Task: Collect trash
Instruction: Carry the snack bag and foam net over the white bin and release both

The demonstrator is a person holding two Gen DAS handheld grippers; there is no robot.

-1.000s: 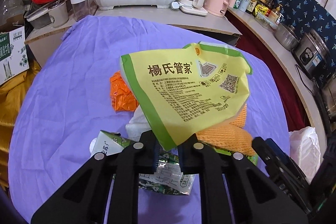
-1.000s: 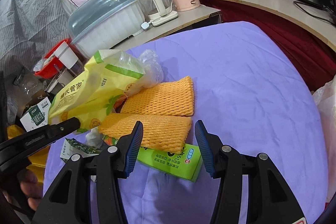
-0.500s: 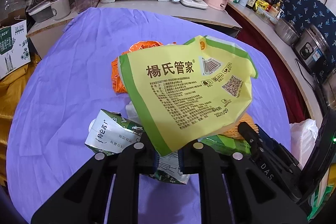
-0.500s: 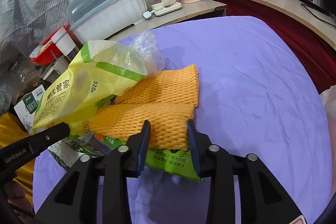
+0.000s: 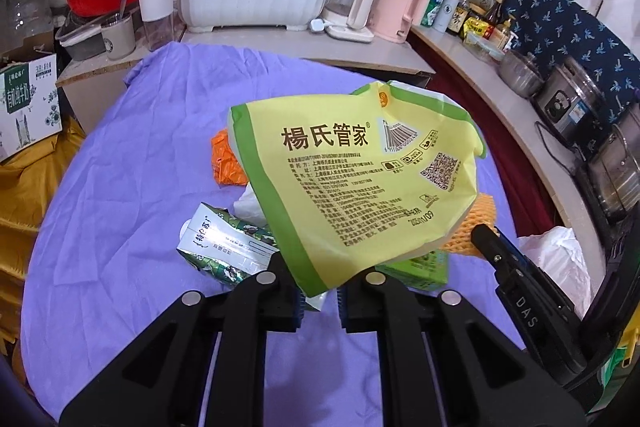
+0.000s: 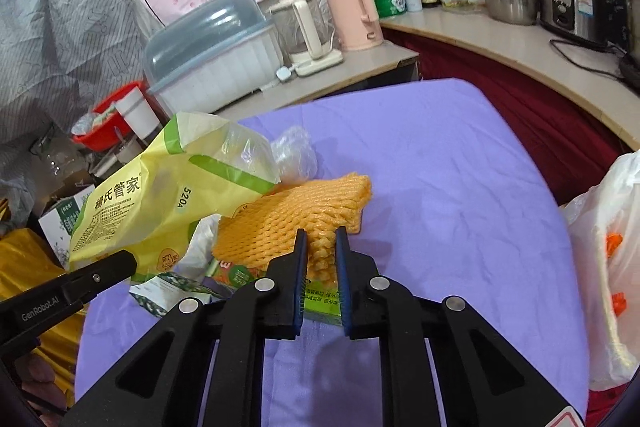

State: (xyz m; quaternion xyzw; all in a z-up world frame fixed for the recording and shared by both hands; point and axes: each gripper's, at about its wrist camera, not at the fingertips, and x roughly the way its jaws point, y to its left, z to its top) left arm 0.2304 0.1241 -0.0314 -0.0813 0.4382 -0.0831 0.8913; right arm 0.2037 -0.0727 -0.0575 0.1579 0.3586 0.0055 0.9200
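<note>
Left gripper clamps the yellow bag above the purple table; right gripper's jaws are closing on orange foam net. Cartons, wrappers remain; white sack waits far right.

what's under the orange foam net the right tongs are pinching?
Under the orange foam net lies a green carton, its edge showing between the closing right tongs. A crumpled clear bag sits behind. The rest beneath the net is covered.
</note>
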